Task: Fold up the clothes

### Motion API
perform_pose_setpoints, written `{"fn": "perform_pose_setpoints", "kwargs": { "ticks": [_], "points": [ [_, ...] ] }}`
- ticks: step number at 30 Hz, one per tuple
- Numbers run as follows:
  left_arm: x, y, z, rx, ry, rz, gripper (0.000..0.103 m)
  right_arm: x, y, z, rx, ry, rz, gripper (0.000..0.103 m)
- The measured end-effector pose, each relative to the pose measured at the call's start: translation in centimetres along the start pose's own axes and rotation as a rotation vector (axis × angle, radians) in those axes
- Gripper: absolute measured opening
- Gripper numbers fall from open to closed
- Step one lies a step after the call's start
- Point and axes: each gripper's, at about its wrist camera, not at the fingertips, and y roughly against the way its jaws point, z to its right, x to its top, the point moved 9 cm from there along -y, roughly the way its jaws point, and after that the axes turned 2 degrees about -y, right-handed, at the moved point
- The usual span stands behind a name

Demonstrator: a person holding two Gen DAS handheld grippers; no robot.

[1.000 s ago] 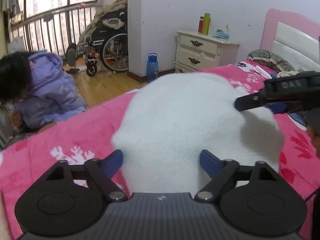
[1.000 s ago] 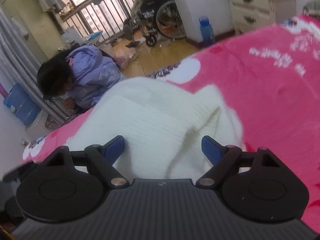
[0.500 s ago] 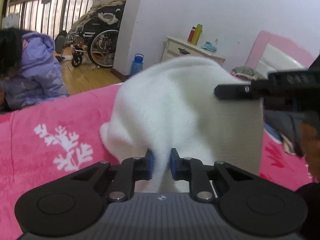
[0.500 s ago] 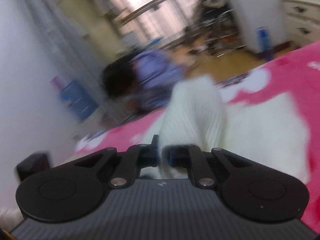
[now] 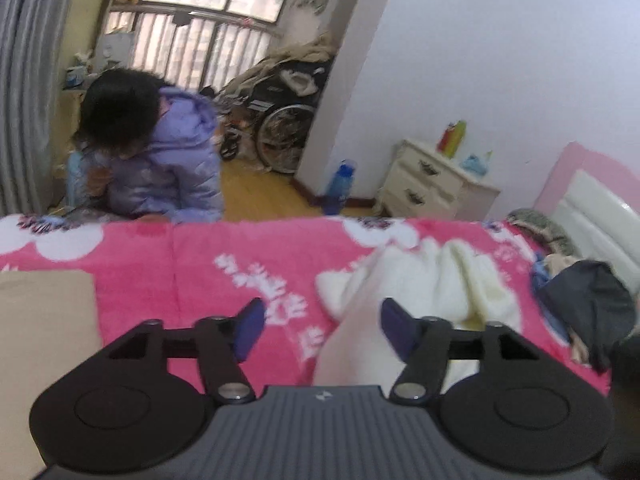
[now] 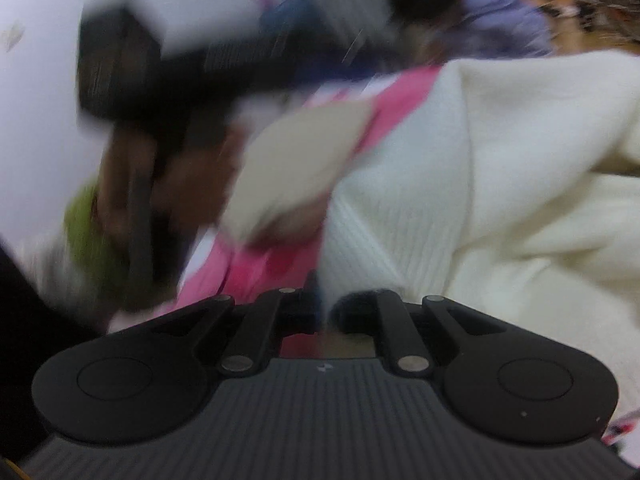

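Cream knit, thick and fleecy, the sweater lies bunched on the pink bed toward the headboard end, beside dark clothes. It looks soft, light and limp, likely to sag and stretch wherever unsupported, so hems, cuffs or shoulder seams seem the best holds. The left gripper stands apart, clamping nothing. The right gripper is pinched together on a ribbed fold of the sweater.
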Motion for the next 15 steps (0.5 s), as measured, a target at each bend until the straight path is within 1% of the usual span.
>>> {"fn": "perform_pose_setpoints", "kwargs": {
  "ticks": [1,2,4,5,6,8,9,10,11,13,15],
  "points": [
    [0.3,-0.2,0.9,-0.022,-0.021,0.000,0.086,-1.0,-0.5,-1.1,-0.002,0.035,-0.033,0.007],
    [0.3,-0.9,2.1,-0.035,-0.054,-0.002,0.089,-1.9,-0.9,-2.2,-0.009,0.072,-0.064,0.007],
    [0.3,-2.3,4.4,-0.049,-0.129,-0.002,0.091,-3.4,-1.2,-3.5,-0.053,0.131,-0.113,0.011],
    [-0.1,-3.2,5.6,-0.050,-0.168,-0.007,0.091,-3.8,-0.7,-3.6,-0.081,0.134,-0.125,0.011],
    [-0.7,-4.3,6.4,-0.050,-0.195,-0.026,0.091,-4.1,0.0,-3.6,-0.106,0.135,-0.133,0.013],
    [-2.0,-6.5,7.5,-0.051,-0.228,-0.079,0.091,-3.8,2.7,-3.4,-0.141,0.130,-0.115,0.016],
    [-2.6,-7.6,7.8,-0.050,-0.237,-0.109,0.091,-3.3,4.8,-3.1,-0.160,0.131,-0.088,0.021],
    [-3.2,-8.5,7.9,-0.039,-0.249,-0.133,0.091,-2.9,6.8,-2.8,-0.180,0.133,-0.061,0.029],
    [-3.8,-9.1,7.8,-0.023,-0.262,-0.154,0.091,-2.4,8.8,-2.4,-0.205,0.133,-0.031,0.034],
    [-4.3,-10.1,7.7,-0.006,-0.287,-0.176,0.091,-0.7,12.5,-1.0,-0.289,0.127,0.046,0.059],
    [-4.4,-10.7,7.4,0.000,-0.299,-0.178,0.091,1.7,14.8,1.2,-0.369,0.109,0.128,0.070]
  ]
}}
